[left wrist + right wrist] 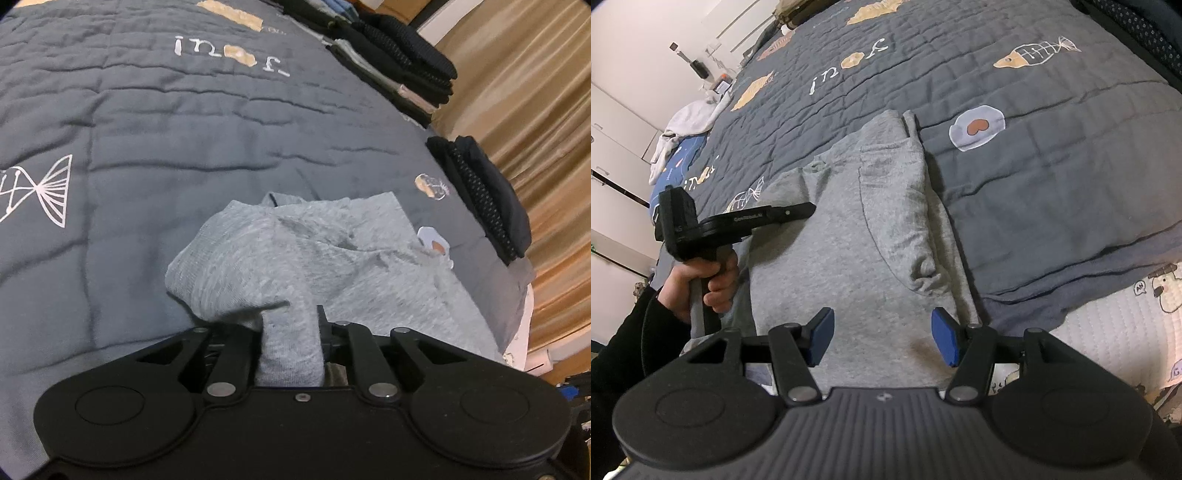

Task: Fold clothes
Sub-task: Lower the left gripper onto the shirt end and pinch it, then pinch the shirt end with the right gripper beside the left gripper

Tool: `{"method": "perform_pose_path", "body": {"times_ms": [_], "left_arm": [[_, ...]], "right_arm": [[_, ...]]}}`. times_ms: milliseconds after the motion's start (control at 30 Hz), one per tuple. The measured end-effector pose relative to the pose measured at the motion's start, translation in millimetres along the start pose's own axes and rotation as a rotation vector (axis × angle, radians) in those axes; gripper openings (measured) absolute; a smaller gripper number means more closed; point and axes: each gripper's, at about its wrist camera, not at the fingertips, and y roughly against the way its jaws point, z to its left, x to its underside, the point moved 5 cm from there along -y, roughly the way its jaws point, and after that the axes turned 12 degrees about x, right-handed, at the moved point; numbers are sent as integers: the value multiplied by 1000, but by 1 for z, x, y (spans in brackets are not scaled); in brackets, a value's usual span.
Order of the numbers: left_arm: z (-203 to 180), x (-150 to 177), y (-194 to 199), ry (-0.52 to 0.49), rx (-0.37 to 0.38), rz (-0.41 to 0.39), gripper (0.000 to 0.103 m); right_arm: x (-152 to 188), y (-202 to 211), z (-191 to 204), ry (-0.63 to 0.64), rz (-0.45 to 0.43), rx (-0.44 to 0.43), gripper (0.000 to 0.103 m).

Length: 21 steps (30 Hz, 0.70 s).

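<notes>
Grey garment is lying on the dark quilted bedspread, near the bed's front edge, partly folded lengthwise with a pocket seam facing up. Left gripper is pinching a bunched fold of the grey fabric between its fingers, lifting that part off the quilt. Right gripper is hovering over the garment's near end, blue pads spread wide, holding nothing. Stacks of folded dark clothes are sitting along the bedspread's far right edge.
</notes>
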Motion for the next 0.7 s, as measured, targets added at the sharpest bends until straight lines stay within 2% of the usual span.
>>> {"method": "perform_pose_path", "body": {"times_ms": [267,367,567,700], "left_arm": [[1,2,-2,-11,-12,21,12],[0,2,-2,-16,-15,25,12],[0,1,-3,-21,-16,33,13],[1,2,-4,-16,-14,30,13]], "right_arm": [[-6,-6,-15,17,13,-36,57],[-8,-8,-25,42,36,-82,57],[-9,-30,-44,86,89,-101,58],[-8,-45,-49,65,144,-173,62]]}}
